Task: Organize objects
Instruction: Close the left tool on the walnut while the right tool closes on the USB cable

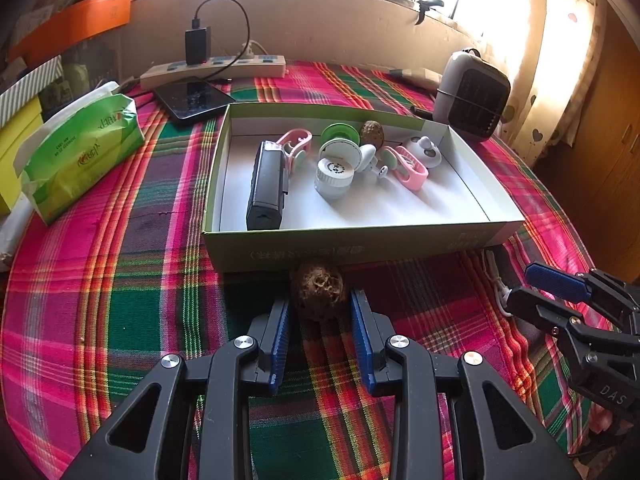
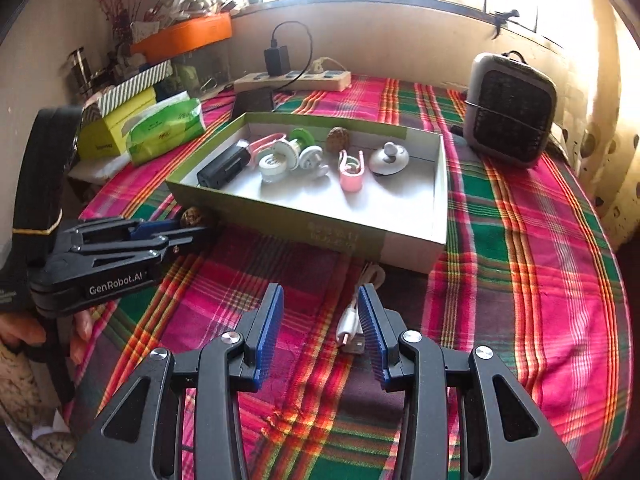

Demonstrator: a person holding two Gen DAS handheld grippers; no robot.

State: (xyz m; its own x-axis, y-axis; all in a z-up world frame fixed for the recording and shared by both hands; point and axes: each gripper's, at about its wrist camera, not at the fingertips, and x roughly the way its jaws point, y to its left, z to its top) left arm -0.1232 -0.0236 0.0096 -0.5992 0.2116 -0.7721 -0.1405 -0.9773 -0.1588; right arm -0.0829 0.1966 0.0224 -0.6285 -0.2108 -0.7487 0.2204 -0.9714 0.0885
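The left gripper [image 1: 320,308] clenches a brown walnut [image 1: 319,289] just in front of the box's [image 1: 360,240] near wall. The right gripper [image 2: 320,320] stands released over a white cable [image 2: 349,322] on the counter [image 2: 520,280].

Plaid table [image 1: 120,280]: box [image 1: 360,240], walnut [image 1: 318,288], cable [image 2: 352,320], heater [image 1: 472,100].

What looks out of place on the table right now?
Two things lie outside the box: a brown walnut against its front wall, between the left hand-held gripper's fingers, and a white USB cable on the tablecloth by its corner. A matching walnut is already boxed.
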